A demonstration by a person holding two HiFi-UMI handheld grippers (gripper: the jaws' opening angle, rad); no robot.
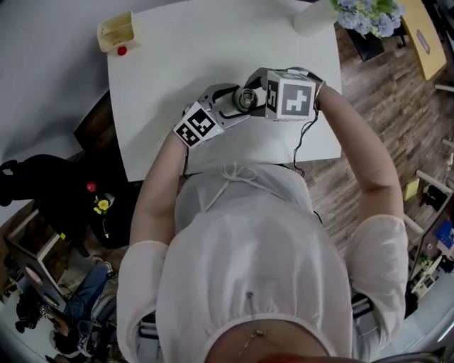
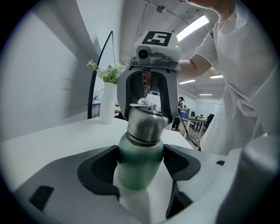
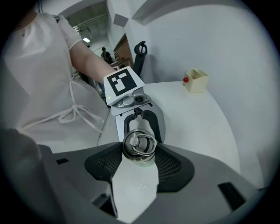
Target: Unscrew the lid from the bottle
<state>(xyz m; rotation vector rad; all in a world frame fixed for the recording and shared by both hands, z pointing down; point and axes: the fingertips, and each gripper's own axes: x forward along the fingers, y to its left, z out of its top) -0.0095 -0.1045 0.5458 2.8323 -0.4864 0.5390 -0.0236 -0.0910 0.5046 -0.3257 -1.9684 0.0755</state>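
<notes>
The bottle (image 2: pixel 136 173) is near the middle of the bench (image 1: pixel 184 57), a little toward the 6 o'clock edge in the head view. Both grippers meet on it there. The left gripper (image 2: pixel 141 159) comes in from about 8 o'clock, and its fingers are closed on the green body just under the shoulder. The right gripper (image 3: pixel 139 149) reaches down from about 2 o'clock, its fingers clamped on either side of the steel lid (image 3: pixel 139 144). I cannot tell whether the base rests on the bench.

The bottle looks like smooth, rigid metal, so I judge it slippery and unlikely to give under pressure. Its weight depends on what is inside (nothing shows that). The lid's side wall is the best place to grip for turning, not the loose ring lying flat on top, while the body needs a firm counter-hold so it cannot spin.

A vase (image 1: pixel 312 18) stands at the bench's 1 o'clock corner and a small box (image 1: pixel 117 32) at 10 o'clock, both well apart from the work.
</notes>
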